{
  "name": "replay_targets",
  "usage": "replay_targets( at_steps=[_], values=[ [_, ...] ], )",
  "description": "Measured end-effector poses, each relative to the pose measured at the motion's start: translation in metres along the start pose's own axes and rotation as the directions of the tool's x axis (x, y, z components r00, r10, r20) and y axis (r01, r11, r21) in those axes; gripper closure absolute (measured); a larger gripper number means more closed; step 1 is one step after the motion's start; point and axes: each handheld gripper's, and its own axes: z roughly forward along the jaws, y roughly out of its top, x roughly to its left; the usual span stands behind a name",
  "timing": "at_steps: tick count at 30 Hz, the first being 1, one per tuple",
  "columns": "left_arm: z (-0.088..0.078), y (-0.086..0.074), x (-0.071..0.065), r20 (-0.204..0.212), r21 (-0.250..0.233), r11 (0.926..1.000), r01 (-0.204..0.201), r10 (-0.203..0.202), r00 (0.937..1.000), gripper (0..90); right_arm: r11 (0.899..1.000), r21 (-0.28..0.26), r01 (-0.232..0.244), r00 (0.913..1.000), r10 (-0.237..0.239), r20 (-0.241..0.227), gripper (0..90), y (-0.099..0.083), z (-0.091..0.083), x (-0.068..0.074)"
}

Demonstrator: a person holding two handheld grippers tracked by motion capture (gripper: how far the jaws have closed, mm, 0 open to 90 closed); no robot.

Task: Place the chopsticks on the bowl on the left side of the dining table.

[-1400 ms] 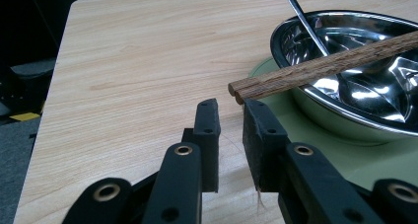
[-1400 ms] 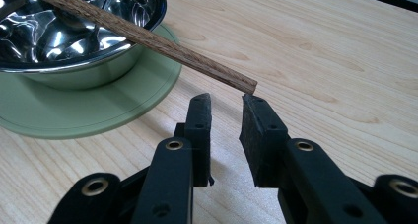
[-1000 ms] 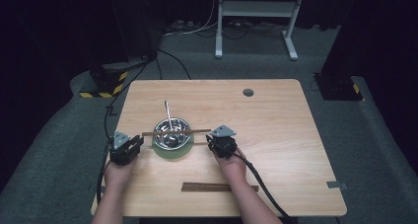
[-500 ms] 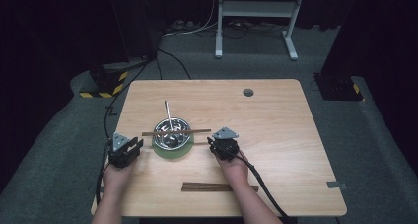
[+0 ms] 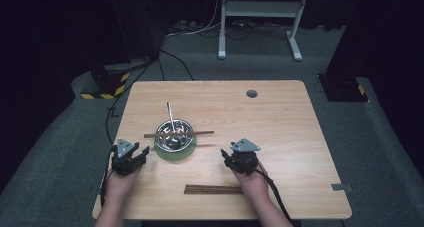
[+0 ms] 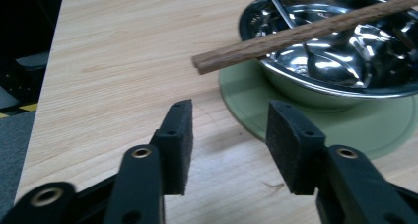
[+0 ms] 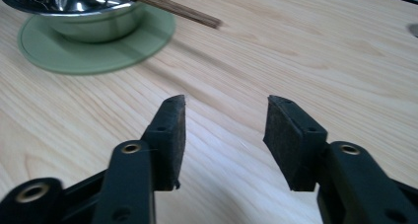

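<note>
Nearest the person, a 2nd pair of chopsticks (image 5: 213, 189) lies flat on the table (image 5: 280, 117). Both grippers have just been opening: the left gripper (image 6: 229, 135) and right gripper (image 7: 224, 130) stand apart with nothing between the jaws. Beyond them, 1 pair of chopsticks (image 5: 178, 134) rests across the steel bowl (image 5: 174, 136) on its green saucer (image 5: 175, 154), a spoon (image 5: 171, 118) inside. This looks like the release step; next likely calls for reaching the near pair. No writing is readable.
</note>
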Motion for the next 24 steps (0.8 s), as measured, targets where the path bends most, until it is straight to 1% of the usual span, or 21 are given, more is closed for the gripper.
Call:
replay_targets(
  at_steps=[1,2,3,4,5,8,9,11,12,13,14,15,16,17,18,19,20,21,22,23,24],
  values=[
    [-0.002,0.002,-0.004,-0.005,0.013,0.9997,-0.018,0.019,0.9998,50.6,1.0,-0.003,-0.001,1.0,0.001,0.005,47.7,-0.002,-0.004,-0.003],
    [-0.002,0.002,-0.004,-0.005,0.013,0.9997,-0.018,0.019,0.9998,49.8,1.0,-0.003,-0.001,1.0,0.001,0.005,47.7,-0.002,-0.004,-0.003],
    [-0.006,0.002,-0.009,0.01,0.026,0.9994,-0.023,0.023,0.9997,48.5,1.0,-0.005,-0.011,0.9998,0.011,0.019,45.3,-0.009,-0.018,-0.014],
    [-0.006,0.002,-0.009,0.01,0.026,0.9994,-0.023,0.023,0.9997,47.7,1.0,-0.003,-0.013,0.9995,0.013,0.03,43.9,-0.013,-0.024,-0.02],
    [-0.008,0.0,-0.012,0.013,0.036,0.9989,-0.03,0.029,0.9995,47.7,1.0,-0.003,-0.013,0.9995,0.013,0.03,43.9,-0.013,-0.024,-0.02],
    [-0.014,-0.004,-0.019,0.037,0.063,0.9979,-0.014,0.012,0.9993,45.0,1.0,0.01,-0.025,0.9979,0.024,0.06,39.9,-0.027,-0.039,-0.037],
    [-0.018,-0.008,-0.026,0.058,0.086,0.9963,0.0,-0.005,0.9983,42.7,0.999,0.019,-0.033,0.9957,0.031,0.087,38.6,-0.037,-0.049,-0.05],
    [-0.02,-0.014,-0.035,0.07,0.11,0.994,0.0,-0.008,0.9975,40.4,0.998,0.024,-0.054,0.9924,0.051,0.112,37.3,-0.048,-0.059,-0.064],
    [-0.02,-0.014,-0.035,0.07,0.11,0.994,0.0,-0.008,0.9975,39.2,0.998,0.024,-0.054,0.9924,0.051,0.112,37.3,-0.048,-0.059,-0.064],
    [-0.019,-0.021,-0.041,0.097,0.158,0.9874,-0.011,-0.005,0.9953,38.1,0.995,0.037,-0.09,0.9876,0.084,0.132,36.6,-0.06,-0.066,-0.077],
    [-0.019,-0.021,-0.041,0.097,0.158,0.9874,-0.011,-0.005,0.9953,36.6,0.995,0.037,-0.09,0.9876,0.084,0.132,36.6,-0.06,-0.066,-0.077],
    [-0.018,-0.024,-0.044,0.108,0.185,0.9826,-0.012,-0.008,0.9941,36.6,0.993,0.045,-0.106,0.9849,0.099,0.142,36.9,-0.065,-0.07,-0.083],
    [-0.017,-0.028,-0.048,0.104,0.203,0.9791,-0.006,-0.015,0.9945,35.3,0.992,0.055,-0.113,0.9838,0.104,0.146,38.4,-0.071,-0.073,-0.088],
    [-0.016,-0.03,-0.051,0.101,0.214,0.9767,-0.017,-0.005,0.9949,34.4,0.99,0.071,-0.123,0.9826,0.111,0.149,37.9,-0.075,-0.076,-0.092],
    [-0.016,-0.032,-0.053,0.093,0.21,0.9774,-0.02,0.001,0.9956,33.9,0.99,0.083,-0.115,0.9825,0.101,0.156,37.8,-0.08,-0.078,-0.096],
    [-0.015,-0.032,-0.058,0.092,0.205,0.9786,-0.022,0.003,0.9957,33.1,0.987,0.104,-0.12,0.9796,0.101,0.174,35.7,-0.086,-0.082,-0.101],
    [-0.015,-0.032,-0.058,0.092,0.205,0.9786,-0.022,0.003,0.9957,32.5,0.987,0.104,-0.12,0.9796,0.101,0.174,35.7,-0.086,-0.082,-0.101],
    [-0.011,-0.03,-0.062,0.091,0.194,0.9799,-0.045,0.028,0.9954,31.8,0.983,0.128,-0.134,0.9768,0.109,0.184,31.5,-0.09,-0.082,-0.104],
    [-0.011,-0.03,-0.062,0.091,0.194,0.9799,-0.045,0.028,0.9954,30.4,0.981,0.143,-0.131,0.9769,0.103,0.187,29.1,-0.092,-0.08,-0.106],
    [-0.009,-0.029,-0.064,0.092,0.184,0.9817,-0.047,0.03,0.9953,30.4,0.981,0.143,-0.131,0.9769,0.103,0.187,29.1,-0.092,-0.08,-0.106],
    [-0.007,-0.03,-0.066,0.099,0.169,0.9842,-0.054,0.037,0.9944,29.5,0.977,0.154,-0.149,0.9766,0.121,0.178,28.0,-0.092,-0.079,-0.107]
  ],
)
